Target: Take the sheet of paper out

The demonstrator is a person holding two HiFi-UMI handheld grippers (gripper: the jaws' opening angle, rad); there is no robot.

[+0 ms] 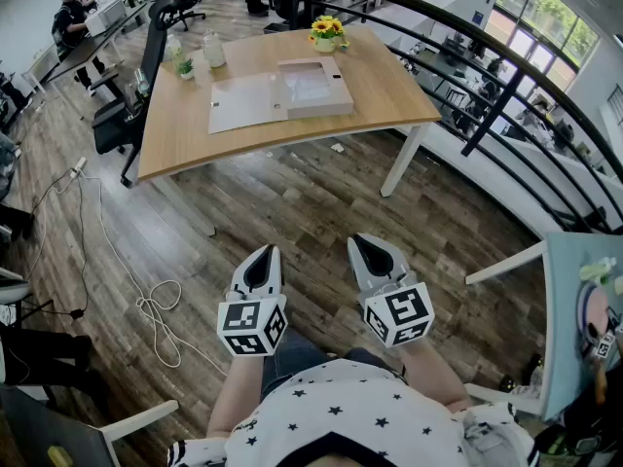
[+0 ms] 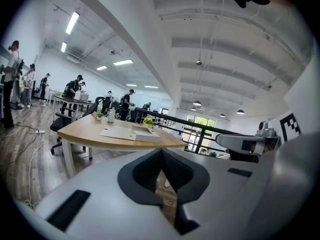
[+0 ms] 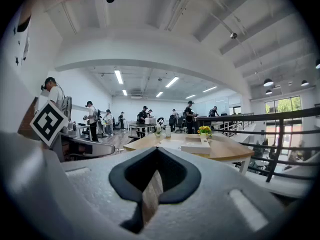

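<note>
Left gripper (image 1: pixel 264 253) and right gripper (image 1: pixel 367 242): you hold them side by side, close in front of your body, noses aimed ahead and slightly down. Both pairs of jaws are pressed together with nothing between them.

Below them is bare wood floor (image 1: pixel 292 202). The table (image 1: pixel 389 90) stands well ahead, out of reach. On it is a shallow box (image 1: pixel 313 89), and the sheet of paper (image 1: pixel 308 82) appears to lie inside. A flat pale panel (image 1: pixel 243 102) touches the box's left side.

A flower pot (image 1: pixel 327 33) and bottles (image 1: pixel 211 49) sit at the far edge. A loose cable (image 1: pixel 146 305) lies on the floor to the left, and a dark railing (image 1: pixel 487 71) curves past on the right.
</note>
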